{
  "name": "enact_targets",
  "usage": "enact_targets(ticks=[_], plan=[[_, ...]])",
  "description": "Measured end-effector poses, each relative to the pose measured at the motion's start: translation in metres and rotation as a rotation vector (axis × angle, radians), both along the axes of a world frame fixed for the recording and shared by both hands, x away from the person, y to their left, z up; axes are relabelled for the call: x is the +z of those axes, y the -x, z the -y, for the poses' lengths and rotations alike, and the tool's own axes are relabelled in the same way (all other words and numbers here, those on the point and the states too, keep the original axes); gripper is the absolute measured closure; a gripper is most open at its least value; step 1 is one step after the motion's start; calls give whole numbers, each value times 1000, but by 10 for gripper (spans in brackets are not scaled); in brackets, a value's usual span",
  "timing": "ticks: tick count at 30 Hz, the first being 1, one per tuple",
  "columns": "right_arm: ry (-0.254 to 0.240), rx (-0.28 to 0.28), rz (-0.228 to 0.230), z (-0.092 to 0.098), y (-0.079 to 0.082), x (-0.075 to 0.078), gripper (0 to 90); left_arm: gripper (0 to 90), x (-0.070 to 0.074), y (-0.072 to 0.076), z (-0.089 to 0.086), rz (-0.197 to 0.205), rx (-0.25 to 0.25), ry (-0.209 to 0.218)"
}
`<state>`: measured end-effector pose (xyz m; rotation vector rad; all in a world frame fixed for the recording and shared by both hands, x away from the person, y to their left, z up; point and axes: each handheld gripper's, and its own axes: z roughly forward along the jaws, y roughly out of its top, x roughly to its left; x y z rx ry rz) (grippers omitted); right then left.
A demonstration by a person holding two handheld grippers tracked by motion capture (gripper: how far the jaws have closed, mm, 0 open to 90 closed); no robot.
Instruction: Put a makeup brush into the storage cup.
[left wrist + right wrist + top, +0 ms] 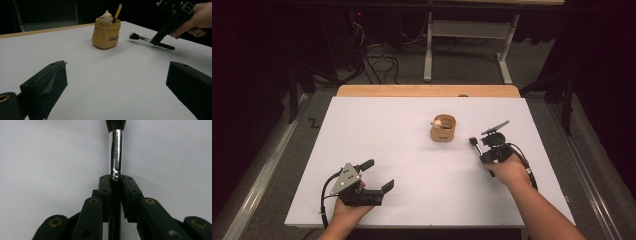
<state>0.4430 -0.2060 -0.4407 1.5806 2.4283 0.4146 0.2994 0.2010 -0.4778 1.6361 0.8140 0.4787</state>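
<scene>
in the right gripper view the jaws are clamped on the black handle of a makeup brush [116,152], just below its silver ferrule, with the bristles cut off at the top centre of the frame. in the left gripper view the right gripper [156,41] holds that brush low over the white table [100,75] at the upper right, bristles pointing toward the tan pouch-shaped holder [106,35] at upper centre; whether the handle's tail touches the table i cannot tell. the holder already carries a small bear figure [106,17] and a yellow-handled stick [117,12]. the step in hand looks like carrying the brush to the holder. the next move likely calls for lifting and tipping the brush upright, then lowering it into the mouth beside the stick. in the high view the right hand [508,169] sits right of centre, forearm entering from the lower right. the left gripper [379,176], lower left, rests with jaws wide apart and idle.
</scene>
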Motion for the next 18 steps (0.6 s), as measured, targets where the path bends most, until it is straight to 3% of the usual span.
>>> enact_targets(ticks=[18], plan=[[-28, 29, 28, 14, 23, 16, 801, 43, -1, 0, 2, -7, 2, -5]])
